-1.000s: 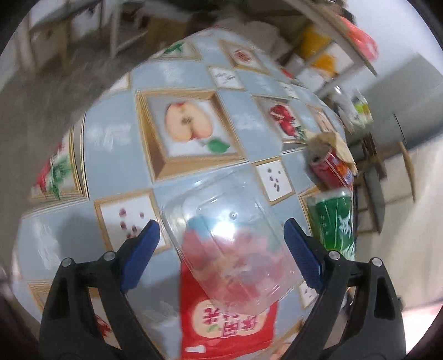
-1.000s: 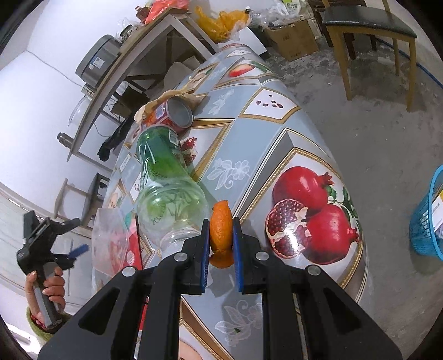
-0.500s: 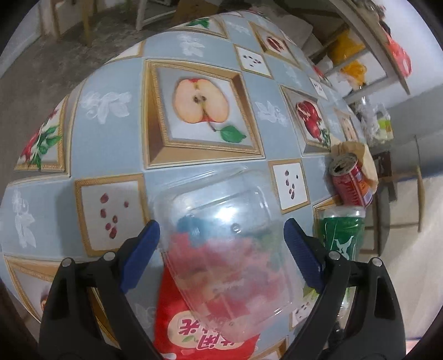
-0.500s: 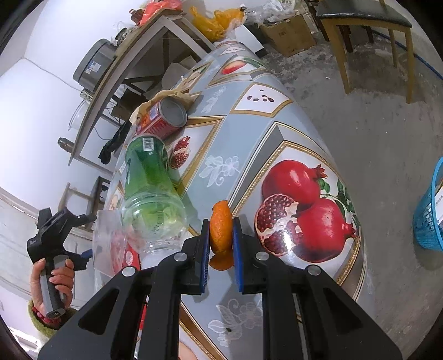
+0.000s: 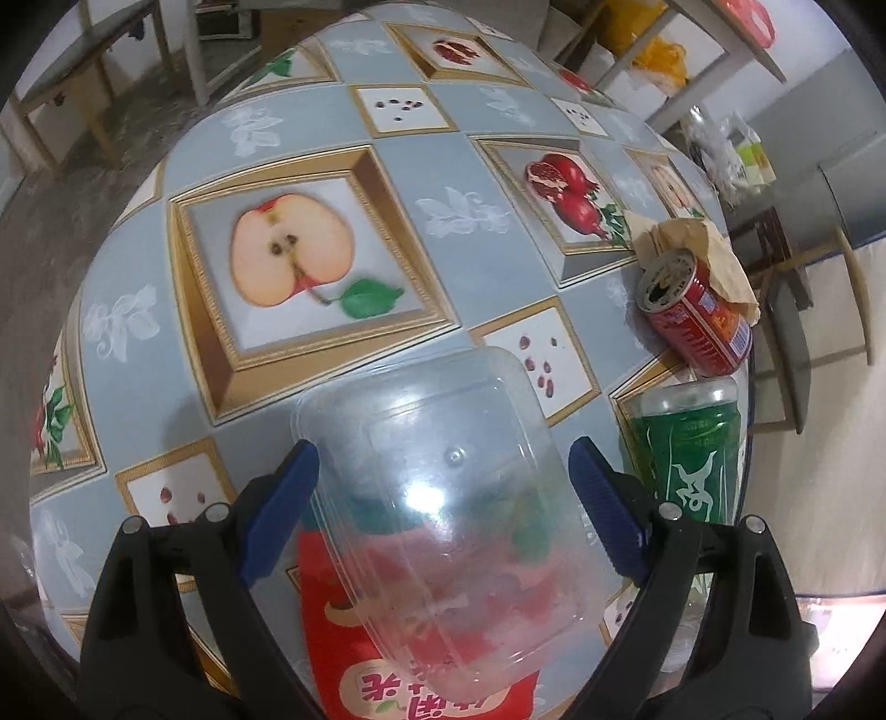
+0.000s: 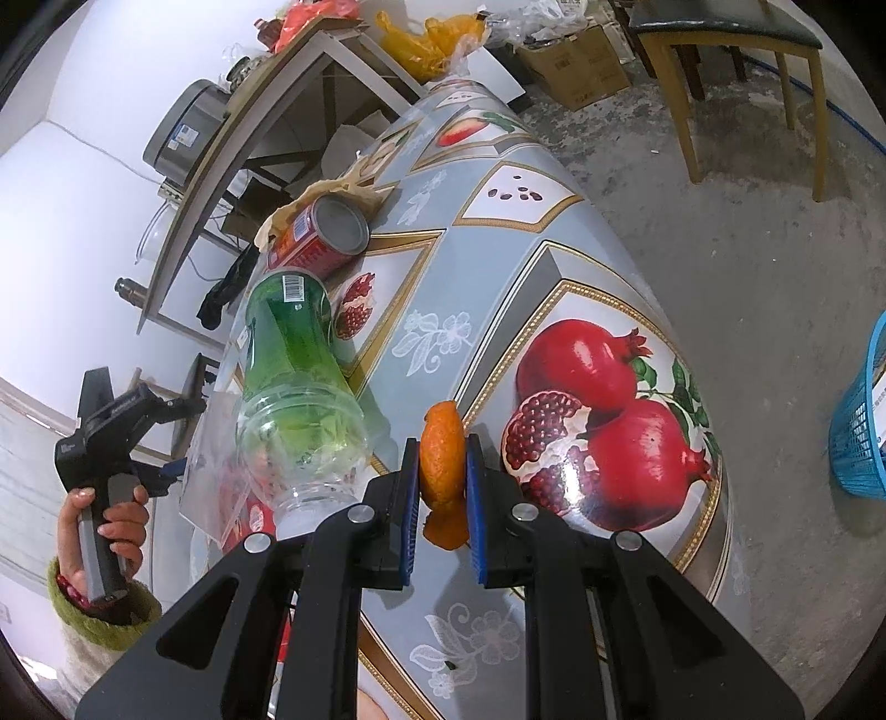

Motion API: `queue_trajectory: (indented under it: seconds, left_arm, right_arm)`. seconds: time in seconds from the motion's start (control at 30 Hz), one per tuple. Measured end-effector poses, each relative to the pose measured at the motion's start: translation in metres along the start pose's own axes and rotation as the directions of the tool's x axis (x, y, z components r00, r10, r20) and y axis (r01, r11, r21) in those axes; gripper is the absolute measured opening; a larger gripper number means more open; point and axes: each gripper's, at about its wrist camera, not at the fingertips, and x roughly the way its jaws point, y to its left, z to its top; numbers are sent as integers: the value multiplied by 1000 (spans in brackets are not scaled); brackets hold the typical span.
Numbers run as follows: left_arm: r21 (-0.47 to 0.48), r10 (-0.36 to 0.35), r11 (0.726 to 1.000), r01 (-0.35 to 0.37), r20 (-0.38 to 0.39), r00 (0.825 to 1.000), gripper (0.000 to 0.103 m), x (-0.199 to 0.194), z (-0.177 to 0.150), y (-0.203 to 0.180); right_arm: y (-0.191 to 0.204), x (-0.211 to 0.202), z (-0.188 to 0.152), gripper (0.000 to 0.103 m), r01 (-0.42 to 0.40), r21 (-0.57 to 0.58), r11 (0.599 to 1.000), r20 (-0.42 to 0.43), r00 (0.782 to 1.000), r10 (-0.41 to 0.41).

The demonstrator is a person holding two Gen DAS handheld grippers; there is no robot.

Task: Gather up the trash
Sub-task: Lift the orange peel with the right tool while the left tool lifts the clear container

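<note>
My left gripper (image 5: 443, 448) is open wide and straddles a clear plastic container (image 5: 437, 554) lying over a red snack packet (image 5: 421, 675). Its blue pads (image 5: 285, 490) stand beside the container's sides, and I see no squeeze on it. My right gripper (image 6: 440, 446) is shut on a piece of orange peel (image 6: 440, 437), just above the table. A green plastic bottle (image 6: 288, 376) lies to the left of the peel, and a red can (image 6: 326, 232) lies on brown paper beyond it. The bottle (image 5: 692, 459) and can (image 5: 692, 315) also show in the left wrist view.
The table (image 6: 498, 277) wears a blue-grey cloth printed with fruit. A blue basket (image 6: 861, 437) stands on the floor at the right, a chair (image 6: 736, 50) farther back. A person's hand (image 6: 105, 515) holds the left gripper (image 6: 127, 426). Shelving and boxes crowd the back.
The left gripper has shifted across the table and sunk slightly, still open around the container; the can and bottle show more fully. The right gripper keeps its hold on the peel, unmoved.
</note>
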Motion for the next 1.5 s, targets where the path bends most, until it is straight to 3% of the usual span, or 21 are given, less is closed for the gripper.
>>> queue_trajectory:
  seconds: [0.3,0.53,0.93,1.27,1.5]
  left_arm:
    - [-60,45,997,-54,-145,988,90,21,22,0]
    - [-1,90,996,-92,-206,974,90,36,29,-12]
    - [-2,-3,1000,3,-167,986,89,17,14,-2]
    - [100,-141,985,143,-28,990,87,-39,-19,0]
    - [165,-203,968,187,84,976,86,-78,-43,2]
  right_arm:
    - [-1,0,0,17,-2,0,1000,-3,1000,2]
    - [-3,0,1,17,-4,7,1000,-1,1000,5]
    - [-3,-2,3,17,12,4,1000,5,1000,-12]
    - [-2,-12,3,17,37,3,999,36,999,-37]
    - [2,-25,2,17,32,-5,999,63,998,-31]
